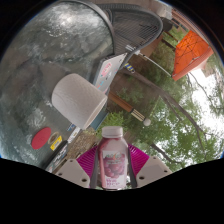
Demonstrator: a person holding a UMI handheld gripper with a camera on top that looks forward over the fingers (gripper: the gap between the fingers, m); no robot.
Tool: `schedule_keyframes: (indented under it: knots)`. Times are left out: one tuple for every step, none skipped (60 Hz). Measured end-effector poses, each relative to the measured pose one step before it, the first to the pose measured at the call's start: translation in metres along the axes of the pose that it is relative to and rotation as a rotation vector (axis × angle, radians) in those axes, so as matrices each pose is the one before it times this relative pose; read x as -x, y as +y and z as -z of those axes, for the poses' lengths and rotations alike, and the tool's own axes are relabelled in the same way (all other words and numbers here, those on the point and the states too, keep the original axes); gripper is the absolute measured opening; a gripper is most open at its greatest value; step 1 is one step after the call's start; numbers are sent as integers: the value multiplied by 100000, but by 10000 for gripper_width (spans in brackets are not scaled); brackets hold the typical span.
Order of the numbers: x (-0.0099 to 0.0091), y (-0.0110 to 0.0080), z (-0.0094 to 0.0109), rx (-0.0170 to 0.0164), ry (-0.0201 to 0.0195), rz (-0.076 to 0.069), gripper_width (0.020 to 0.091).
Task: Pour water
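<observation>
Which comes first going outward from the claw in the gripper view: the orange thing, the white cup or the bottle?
1. Bottle: between the fingers of the claw, pink pads at its sides.
2. White cup: just beyond the bottle, tilted, up and left.
3. Orange thing: farthest, beyond and to the right.

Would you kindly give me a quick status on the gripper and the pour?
Gripper shut on bottle, upright. White cup just beyond. Path looks clear.
</observation>
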State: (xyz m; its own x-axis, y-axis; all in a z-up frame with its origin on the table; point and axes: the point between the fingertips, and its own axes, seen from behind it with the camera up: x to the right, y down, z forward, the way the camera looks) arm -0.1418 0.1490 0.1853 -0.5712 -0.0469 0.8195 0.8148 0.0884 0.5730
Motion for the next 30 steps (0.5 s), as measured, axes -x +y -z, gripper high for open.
schedule_keyframes:
  knots:
    - [-136, -273, -346, -533, 742, 4562, 468]
    - [-225, -126, 57, -272, 1051, 4053, 469]
    - [-109, -146, -195, -236, 594, 3381, 467]
    - [-6, -87, 99, -222, 152, 2762, 470]
    - [90, -192, -186, -495, -272, 1951, 471]
    - [139, -132, 113, -385, -427, 1199, 470]
    - [202, -83, 126, -246, -649, 699, 469]
    - [319, -143, -153, -256, -582, 414, 470]
    - [211, -89, 122, -216, -612, 566, 469]
    - [156, -94, 126, -350, -379, 861, 470]
    - [-74, -49, -335, -405, -410, 1083, 470]
    - [3, -28, 169, -260, 249, 1187, 470]
    - [-76, -9, 180, -246, 571, 1192, 470]
    - [604, -1019, 312, 4026, 2942, 649, 470]
    - [-95, 32, 184, -196, 630, 679, 470]
    - [-35, 44, 198, -188, 409, 272, 471]
    - [-648, 920, -915, -4724, -2410, 253, 471]
    - [62, 95, 190, -55, -3, -428, 471]
    - [45, 129, 199, 47, -17, -569, 472]
    - [3, 133, 177, 78, 36, -734, 471]
    - [695, -847, 1157, 4478, 2823, -1238, 470]
    - [-843, 1229, -880, -4495, -2005, -874, 472]
    - [-313, 80, -685, -91, 470, -1660, 471]
    - [-330, 334, 174, 287, 910, -2590, 471]
    - [-543, 244, 26, 554, 1188, -3457, 473]
    - [-815, 494, 29, 641, 1900, -4634, 471]
    - [-727, 846, 1845, 1347, 3888, -6785, 469]
    - [-545, -139, -2098, 3633, 5072, -8806, 470]
    - [-1378, 914, 187, 2083, 3895, -9828, 470]
    - [-2053, 1097, -259, -221, 386, -9242, 469]
